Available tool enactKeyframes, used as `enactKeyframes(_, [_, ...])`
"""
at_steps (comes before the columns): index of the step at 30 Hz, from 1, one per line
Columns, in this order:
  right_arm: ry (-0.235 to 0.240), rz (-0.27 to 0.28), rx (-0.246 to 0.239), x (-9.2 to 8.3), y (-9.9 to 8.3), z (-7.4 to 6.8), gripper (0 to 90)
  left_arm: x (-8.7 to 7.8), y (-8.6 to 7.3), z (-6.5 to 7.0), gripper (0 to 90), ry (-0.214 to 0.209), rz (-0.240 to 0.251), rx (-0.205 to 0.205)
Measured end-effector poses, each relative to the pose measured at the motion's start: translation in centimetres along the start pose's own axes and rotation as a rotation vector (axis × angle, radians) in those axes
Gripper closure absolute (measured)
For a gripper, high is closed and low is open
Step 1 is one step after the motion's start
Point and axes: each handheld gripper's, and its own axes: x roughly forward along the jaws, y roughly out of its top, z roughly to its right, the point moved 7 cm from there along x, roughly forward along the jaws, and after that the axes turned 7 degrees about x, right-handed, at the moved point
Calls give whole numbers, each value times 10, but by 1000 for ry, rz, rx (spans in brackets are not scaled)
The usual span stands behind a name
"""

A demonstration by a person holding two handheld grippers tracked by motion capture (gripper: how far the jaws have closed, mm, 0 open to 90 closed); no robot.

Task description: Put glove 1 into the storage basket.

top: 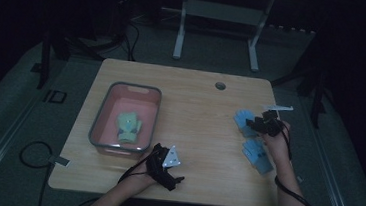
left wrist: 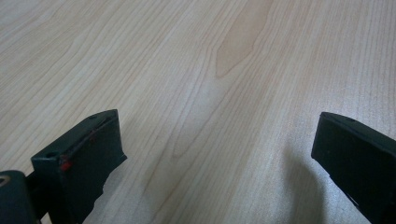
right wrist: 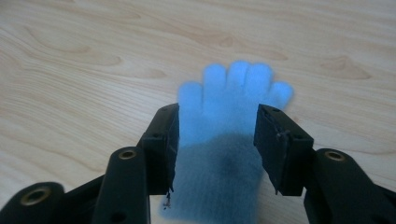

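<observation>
A blue glove [right wrist: 224,93] lies flat on the wooden table [top: 196,99], fingers pointing away from my right gripper [right wrist: 217,113]. That gripper is open, one jaw on each side of the glove's palm, not pressing it. From above, the right gripper [top: 263,123] sits over this glove [top: 242,120] at the table's right side. A second blue glove [top: 257,155] lies just nearer, under the person's right hand. My left gripper [left wrist: 218,119] stands wide open over bare wood, near the front edge [top: 172,175].
A grey-rimmed bin [top: 100,121] with a pink inside stands at the table's left and holds a green glove [top: 128,127]. A round cable hole [top: 220,85] sits near the far edge. Cables and a white frame [top: 218,16] lie on the floor beyond.
</observation>
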Motion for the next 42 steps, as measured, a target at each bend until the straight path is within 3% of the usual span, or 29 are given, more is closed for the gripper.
enactKeyframes(7, [-31, -38, -23, 18, -3, 6, 532, 0, 0, 0, 22, 1, -1, 4])
enactKeyframes(9, [-65, -78, -42, 25, -9, 7, 537, 0, 0, 0, 22, 1, -2, 4])
enactKeyframes(11, [-75, -78, -45, 28, -11, 7, 546, -1, 0, 0, 22, 2, -1, 6])
enactKeyframes(15, [-87, -81, -24, 28, -12, 7, 633, 0, -1, 0, 22, -1, -5, 9])
enactKeyframes(16, [-97, -90, -17, 28, -11, 5, 714, 0, -1, 1, 22, 0, -7, 13])
enactKeyframes(18, [-117, -100, -15, 28, -11, 3, 771, 0, -1, 1, 22, 1, -8, 14])
enactKeyframes(25, [-156, -97, 36, 23, -4, -1, 863, 0, -1, -1, 22, 3, -5, 1])
enactKeyframes(34, [-151, -47, 59, 5, 16, -25, 866, 1, -1, 0, 22, 1, -8, 10])
enactKeyframes(36, [-127, -42, 63, 1, 18, -40, 865, 1, -1, 1, 22, 3, -10, 15])
enactKeyframes(42, [-101, -26, 58, -7, 19, -66, 865, 0, -1, 1, 22, 8, -8, 19])
